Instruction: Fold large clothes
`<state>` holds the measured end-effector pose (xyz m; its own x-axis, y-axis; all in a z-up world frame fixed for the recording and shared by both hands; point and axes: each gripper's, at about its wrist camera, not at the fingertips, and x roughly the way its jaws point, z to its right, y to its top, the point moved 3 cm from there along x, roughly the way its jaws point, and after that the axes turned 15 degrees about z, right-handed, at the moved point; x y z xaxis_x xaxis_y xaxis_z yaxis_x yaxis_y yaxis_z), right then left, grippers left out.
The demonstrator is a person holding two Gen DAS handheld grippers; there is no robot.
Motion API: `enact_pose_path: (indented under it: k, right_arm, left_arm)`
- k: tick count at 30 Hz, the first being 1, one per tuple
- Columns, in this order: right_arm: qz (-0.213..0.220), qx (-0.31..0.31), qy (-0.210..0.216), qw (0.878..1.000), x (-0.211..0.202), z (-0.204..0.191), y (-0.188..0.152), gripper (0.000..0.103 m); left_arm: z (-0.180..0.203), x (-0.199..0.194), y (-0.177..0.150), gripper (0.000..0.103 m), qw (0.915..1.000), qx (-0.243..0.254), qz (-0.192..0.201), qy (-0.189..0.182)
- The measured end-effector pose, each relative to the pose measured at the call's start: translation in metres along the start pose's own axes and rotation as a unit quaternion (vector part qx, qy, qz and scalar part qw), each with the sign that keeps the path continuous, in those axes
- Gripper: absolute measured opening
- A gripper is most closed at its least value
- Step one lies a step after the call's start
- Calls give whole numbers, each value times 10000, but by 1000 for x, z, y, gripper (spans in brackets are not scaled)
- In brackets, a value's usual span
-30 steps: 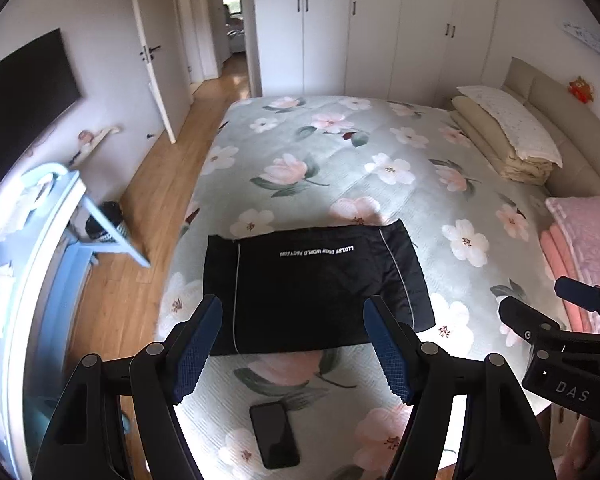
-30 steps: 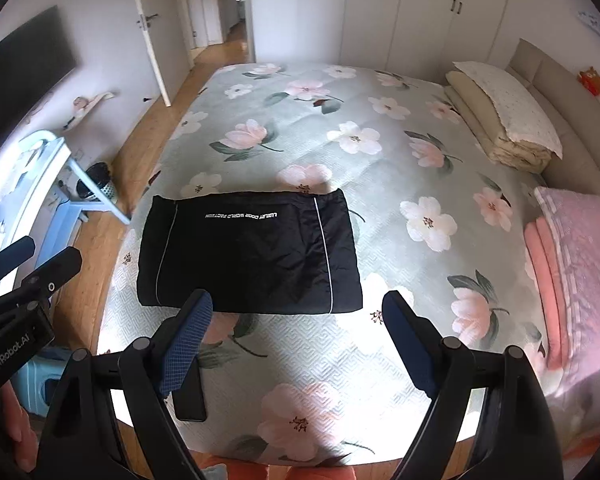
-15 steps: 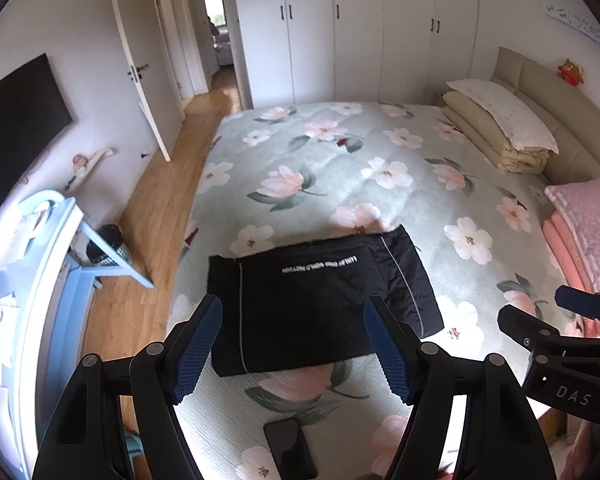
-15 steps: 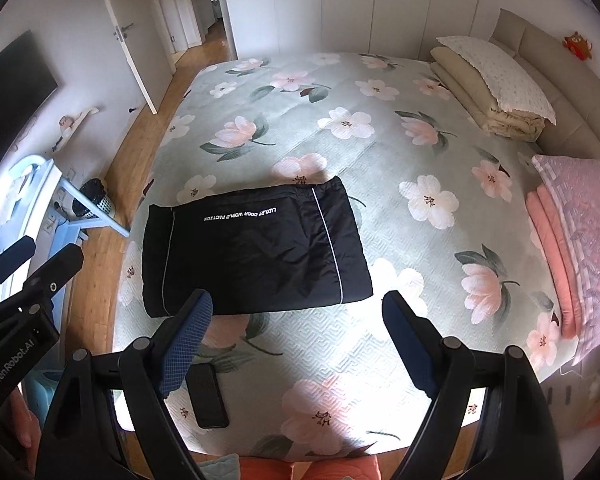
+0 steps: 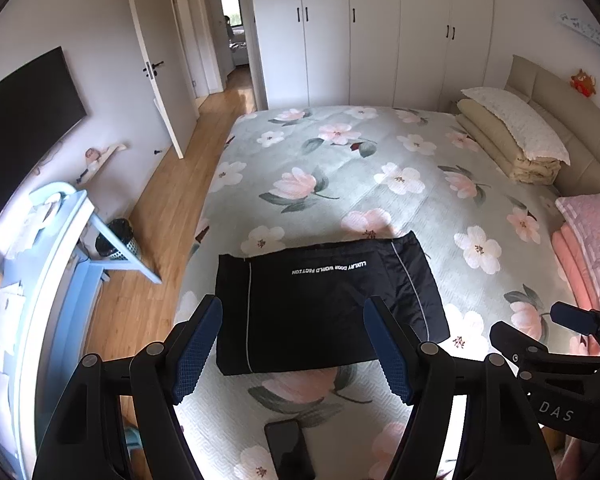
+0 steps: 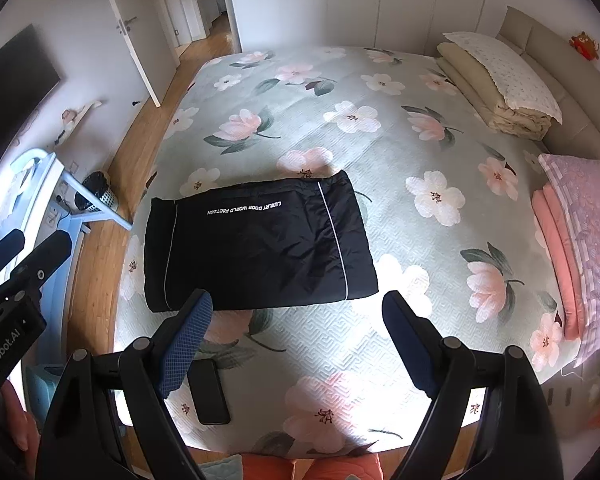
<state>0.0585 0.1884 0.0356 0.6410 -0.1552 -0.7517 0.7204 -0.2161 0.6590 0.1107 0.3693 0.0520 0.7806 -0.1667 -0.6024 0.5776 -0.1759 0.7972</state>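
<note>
Currently, folded black garment [image 6: 256,244] lies flat near the bed's [image 6: 400,92] front edge, smartphone [image 6: 208,390] beside; both grippers' [image 5: 292,344] [image 6: 296,344] fingers apart, empty.

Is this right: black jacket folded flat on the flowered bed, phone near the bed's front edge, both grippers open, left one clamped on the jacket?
Not quite. The left gripper holds nothing: the left wrist view shows its jaws open above the black jacket, not touching it. The rest stands: phone near the bed's front edge, right gripper open too.

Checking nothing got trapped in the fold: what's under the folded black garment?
The black garment lies flat on the floral bedspread, which shows all around it. Whatever sits directly beneath or inside its folds is covered. The phone lies apart, nearer the bed's edge.
</note>
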Motion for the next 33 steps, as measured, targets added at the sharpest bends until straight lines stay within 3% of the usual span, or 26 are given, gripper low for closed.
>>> enact_pose_path:
  k: [27, 33]
  right_arm:
    - [-232, 41, -46, 9997, 27, 11, -2, 88]
    - [-300, 7, -33, 9995, 30, 12, -4, 88]
  left_arm:
    - [1, 34, -20, 75, 9979, 34, -585, 291]
    - [3, 35, -20, 75, 9984, 184, -403, 357]
